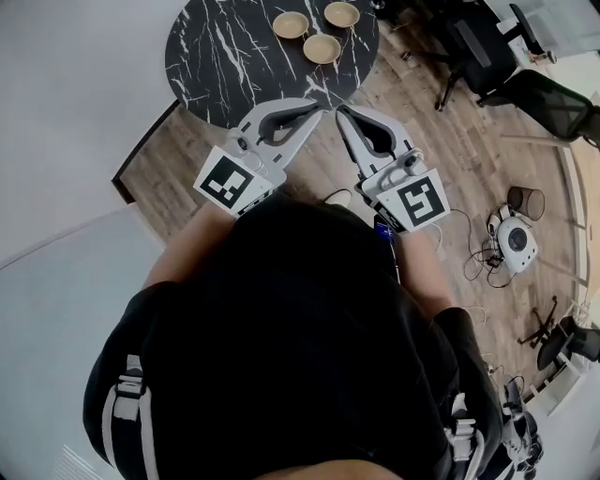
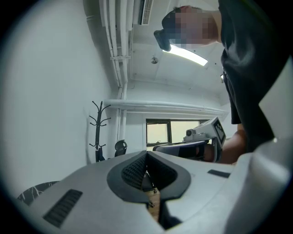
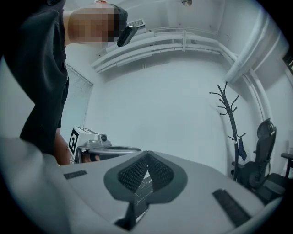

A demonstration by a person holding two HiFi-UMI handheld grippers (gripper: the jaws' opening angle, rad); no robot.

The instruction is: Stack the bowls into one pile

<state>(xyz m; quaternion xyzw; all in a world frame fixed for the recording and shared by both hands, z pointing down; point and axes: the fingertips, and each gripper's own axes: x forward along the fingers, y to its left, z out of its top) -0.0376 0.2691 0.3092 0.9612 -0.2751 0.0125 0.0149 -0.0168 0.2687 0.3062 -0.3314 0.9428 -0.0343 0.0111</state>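
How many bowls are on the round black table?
3. All sit unstacked on the table: the left bowl, the right bowl near the far edge, and the near bowl between them, closer to the person. None seems hidden.

Left gripper (image 2: 146,154), jaws together tip to tip — coat stand (image 2: 97,132) and window (image 2: 178,131) beyond, against white walls (image 2: 55,91)

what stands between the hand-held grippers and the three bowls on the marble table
Nothing visible. Only bare top of the round black marble table separates the left hand-held gripper and right hand-held gripper from the three tan wooden bowls, which sit apart, unstacked.
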